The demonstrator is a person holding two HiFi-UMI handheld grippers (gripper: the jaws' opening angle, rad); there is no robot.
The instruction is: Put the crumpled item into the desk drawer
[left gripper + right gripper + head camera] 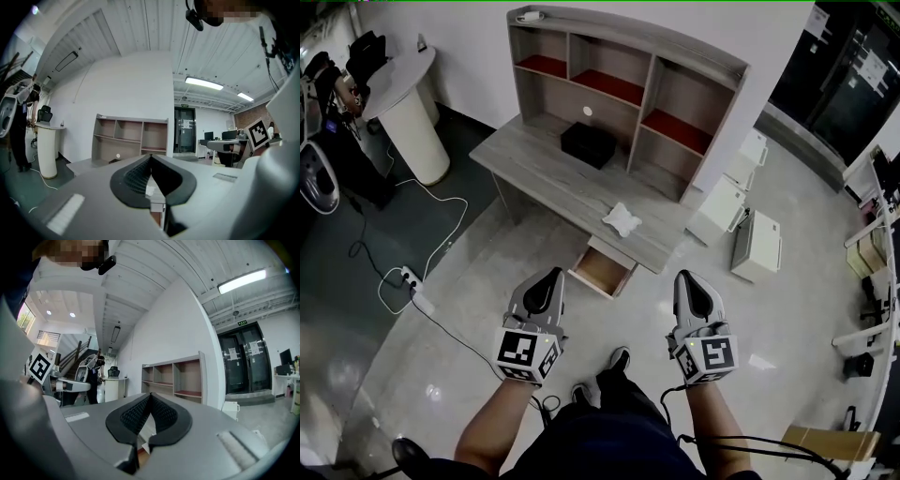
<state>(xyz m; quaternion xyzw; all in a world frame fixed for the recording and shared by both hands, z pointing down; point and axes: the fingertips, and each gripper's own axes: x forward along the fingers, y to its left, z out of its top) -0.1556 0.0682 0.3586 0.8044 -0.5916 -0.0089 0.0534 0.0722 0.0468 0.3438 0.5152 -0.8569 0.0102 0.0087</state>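
The crumpled white item [622, 219] lies on the grey desk [525, 150], near its front edge and just above the open wooden drawer [602, 269]. Both grippers hang over the floor in front of the desk, well short of the item. My left gripper [552, 275] is level with the drawer and a little to its left; its jaws meet at the tip with nothing between them [150, 157]. My right gripper [686, 277] is to the drawer's right, also shut and empty [150, 395]. Through the gaps below the jaws only slivers of the desk front show.
A black box [588, 143] sits on the desk under the shelf hutch [628, 66]. White cabinets [757, 246] stand on the floor at right. A round white stand [408, 108] is at left, with a power strip and cable [411, 278] on the floor. The person's shoe [619, 358] is below.
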